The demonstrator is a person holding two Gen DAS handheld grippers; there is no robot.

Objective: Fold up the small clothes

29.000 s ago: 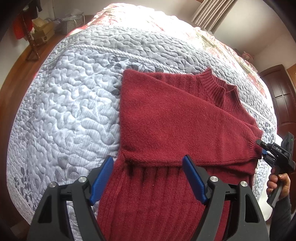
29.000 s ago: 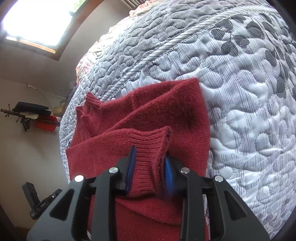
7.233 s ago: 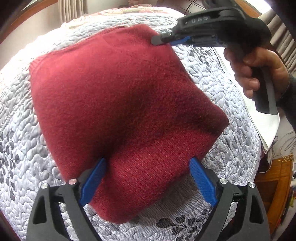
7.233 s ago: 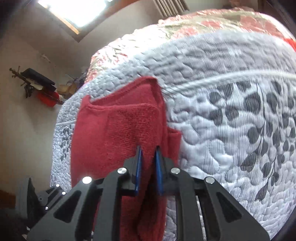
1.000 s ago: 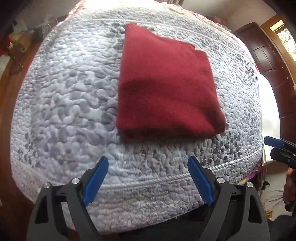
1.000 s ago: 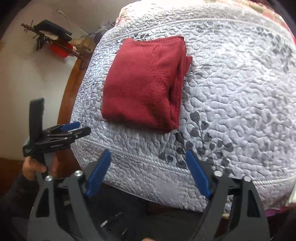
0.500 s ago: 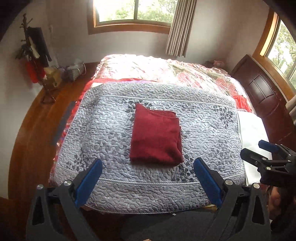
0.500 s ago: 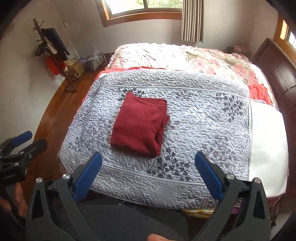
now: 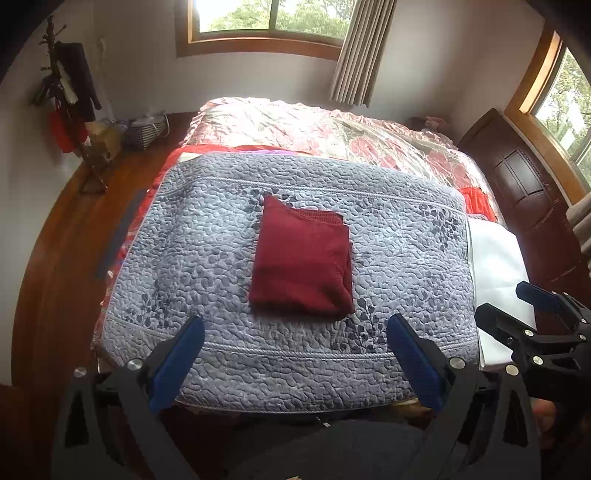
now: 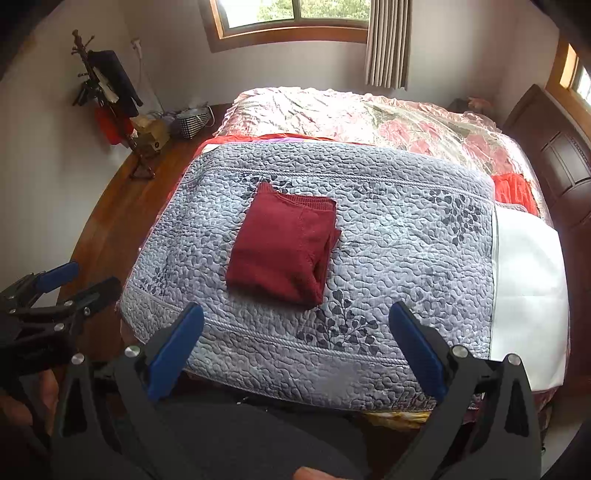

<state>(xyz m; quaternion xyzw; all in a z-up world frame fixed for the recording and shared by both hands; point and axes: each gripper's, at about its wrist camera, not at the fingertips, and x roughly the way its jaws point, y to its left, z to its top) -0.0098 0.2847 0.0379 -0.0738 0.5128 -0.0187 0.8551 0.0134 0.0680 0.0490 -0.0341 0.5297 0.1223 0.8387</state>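
folded red sweater (image 9: 301,264) lies on quilt (image 9: 184,258), both tools spread, empty.

**Two wrist cameras looked down the bed from its foot**

Both fisheye views sat well back from the bed (image 9: 295,369), raised above its near edge and facing the far wall's window (image 9: 266,18). The left view stood slightly left, the right view slightly right. They shared the grey quilt (image 10: 406,258), the folded red sweater (image 9: 301,262) and the coat stand (image 10: 107,92).
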